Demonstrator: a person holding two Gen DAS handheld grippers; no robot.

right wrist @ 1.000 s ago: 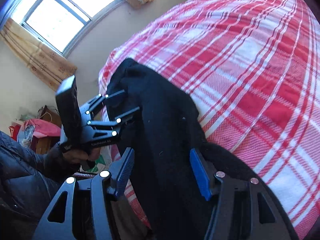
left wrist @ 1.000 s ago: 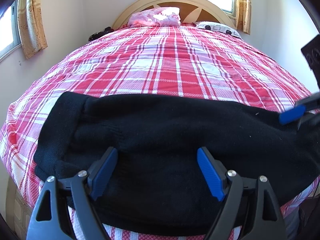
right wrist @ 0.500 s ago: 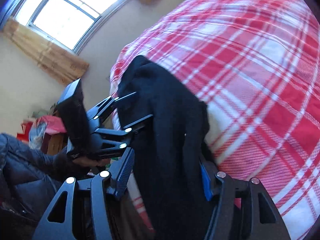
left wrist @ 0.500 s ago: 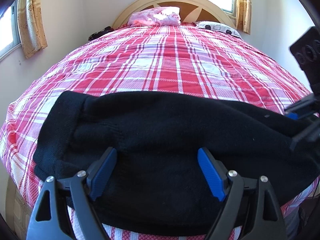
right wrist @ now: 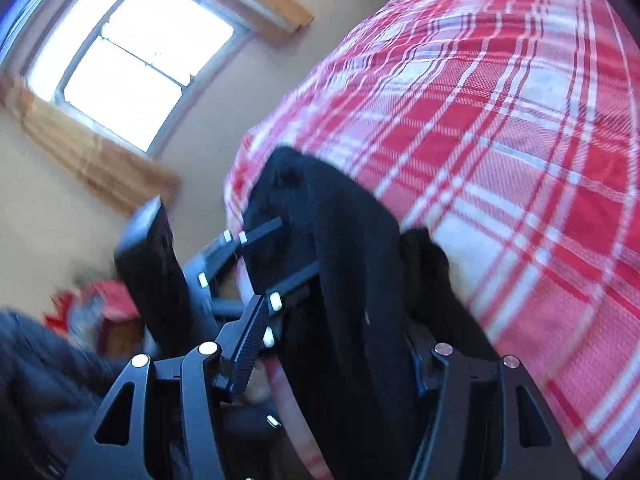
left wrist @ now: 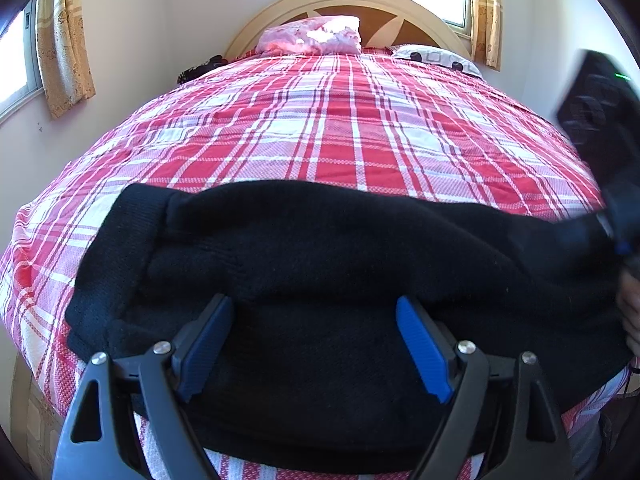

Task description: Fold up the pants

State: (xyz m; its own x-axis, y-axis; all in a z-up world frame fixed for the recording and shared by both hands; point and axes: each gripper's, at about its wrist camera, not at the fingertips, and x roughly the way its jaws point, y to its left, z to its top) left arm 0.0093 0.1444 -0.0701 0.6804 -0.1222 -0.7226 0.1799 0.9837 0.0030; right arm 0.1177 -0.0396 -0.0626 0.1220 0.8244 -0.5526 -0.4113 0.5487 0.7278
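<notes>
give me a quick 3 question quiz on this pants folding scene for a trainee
1. True or false: the black pants lie across the near end of the plaid bed cover.
2. Which best describes the left gripper? A) open over the pants B) shut on a pillow C) out of view
3. Fill in: the pink pillow lies by the ____.

Key: 1 true; 2 A; 3 headboard

We see black pants (left wrist: 320, 264) on a red, white and pink plaid bedspread (left wrist: 340, 132), blue finger pads (left wrist: 420, 348) on black grippers, a pink pillow (left wrist: 310, 36) and tan curtains (left wrist: 66, 40) at upper left.
</notes>
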